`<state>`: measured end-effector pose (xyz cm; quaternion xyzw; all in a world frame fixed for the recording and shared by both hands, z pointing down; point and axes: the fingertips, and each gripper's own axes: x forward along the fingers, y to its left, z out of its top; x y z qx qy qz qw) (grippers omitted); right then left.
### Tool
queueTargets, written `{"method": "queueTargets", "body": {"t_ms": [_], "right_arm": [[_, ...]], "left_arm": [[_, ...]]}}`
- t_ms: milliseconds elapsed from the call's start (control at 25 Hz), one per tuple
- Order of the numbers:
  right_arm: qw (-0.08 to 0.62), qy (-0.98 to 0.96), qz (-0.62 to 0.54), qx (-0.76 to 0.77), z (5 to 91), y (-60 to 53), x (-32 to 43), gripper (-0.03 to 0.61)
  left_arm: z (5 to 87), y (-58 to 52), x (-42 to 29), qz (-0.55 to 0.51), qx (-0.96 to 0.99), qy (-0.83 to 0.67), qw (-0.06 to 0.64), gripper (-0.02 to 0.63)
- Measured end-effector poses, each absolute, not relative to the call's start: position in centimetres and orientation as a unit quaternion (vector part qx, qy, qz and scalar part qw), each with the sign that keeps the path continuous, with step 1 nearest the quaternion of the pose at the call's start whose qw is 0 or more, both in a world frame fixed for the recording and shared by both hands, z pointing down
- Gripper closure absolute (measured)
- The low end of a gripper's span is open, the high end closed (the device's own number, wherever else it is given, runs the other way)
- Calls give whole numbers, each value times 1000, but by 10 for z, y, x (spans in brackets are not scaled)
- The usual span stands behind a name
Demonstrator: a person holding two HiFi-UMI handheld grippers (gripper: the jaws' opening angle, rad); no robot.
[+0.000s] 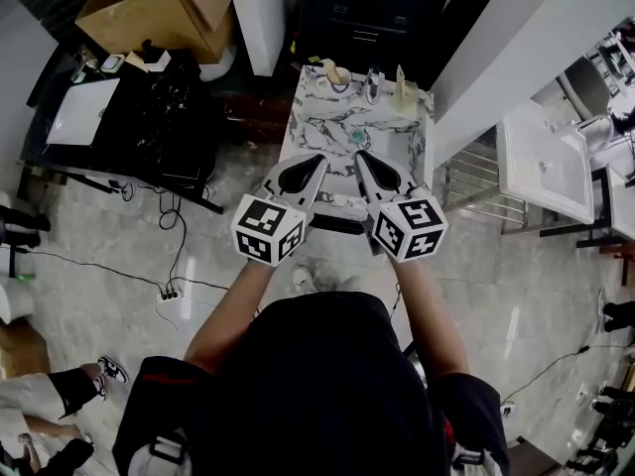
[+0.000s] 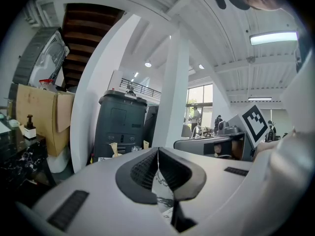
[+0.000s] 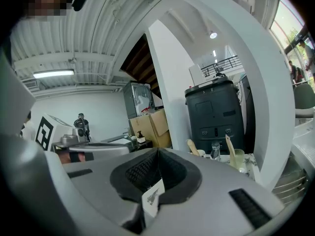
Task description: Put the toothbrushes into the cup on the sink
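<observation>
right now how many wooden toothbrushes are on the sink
2. One pale wooden toothbrush stands at the back left of the white marble sink top, the other at the back right. Part of it is covered, so more may hide.

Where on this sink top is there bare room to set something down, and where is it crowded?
Bare: the marbled middle of the sink, around the drain, mostly to its left. Crowded: the back edge, with left cup, faucet and right cup; the front, under left tongs and right tongs.
</observation>
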<state>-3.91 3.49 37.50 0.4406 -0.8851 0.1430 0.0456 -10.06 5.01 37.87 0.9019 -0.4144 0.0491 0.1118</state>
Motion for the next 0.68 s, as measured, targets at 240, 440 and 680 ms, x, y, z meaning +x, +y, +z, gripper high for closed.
{"method": "queueTargets", "body": {"t_ms": [240,440,680], "right_arm": [[46,-891,141,428,368,32,-19,543],[43,-895,142,422,365,32,-2,543],[39,-896,145,418,366,39,14,543]], "left_arm": [[370,45,-80,50,898,-424,109,597],[368,47,-62,53,896,-428,108,597],[369,55,-45,57,896,-428,106,597]]}}
